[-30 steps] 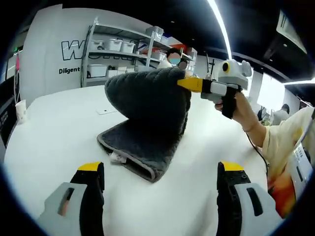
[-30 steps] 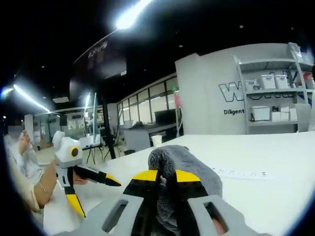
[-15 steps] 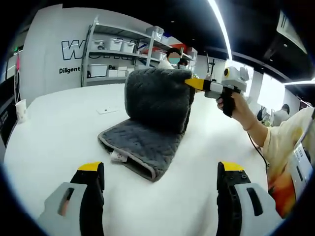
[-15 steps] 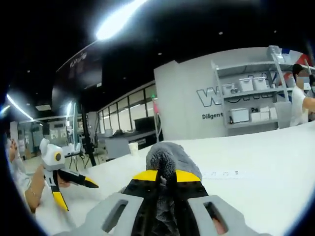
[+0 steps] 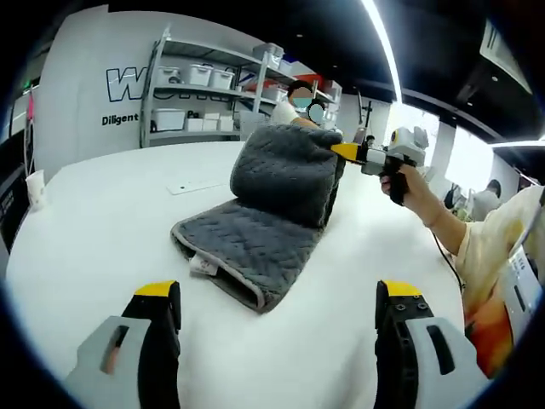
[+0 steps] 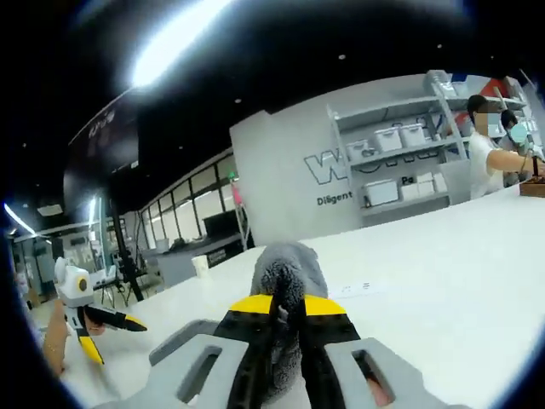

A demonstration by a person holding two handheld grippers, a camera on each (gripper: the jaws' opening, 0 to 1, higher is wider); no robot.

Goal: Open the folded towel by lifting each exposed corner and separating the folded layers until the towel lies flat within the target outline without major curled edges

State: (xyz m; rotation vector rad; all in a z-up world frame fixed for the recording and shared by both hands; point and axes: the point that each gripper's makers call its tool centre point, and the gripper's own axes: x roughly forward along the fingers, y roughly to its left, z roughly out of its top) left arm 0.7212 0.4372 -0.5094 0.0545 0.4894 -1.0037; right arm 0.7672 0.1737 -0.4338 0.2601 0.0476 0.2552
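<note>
The left gripper (image 5: 277, 300) hangs low with its jaws spread wide and nothing between them, while the right gripper (image 6: 287, 305), raised in a person's hand (image 5: 400, 177), is clamped tight on grey cloth.

Our left gripper view sits low over the white table (image 5: 85, 230), looking across it at the towel (image 5: 272, 204) and a shelf wall. Our right gripper view is right up against the towel (image 6: 285, 273), facing that same wall, table (image 6: 443, 256) below.
</note>
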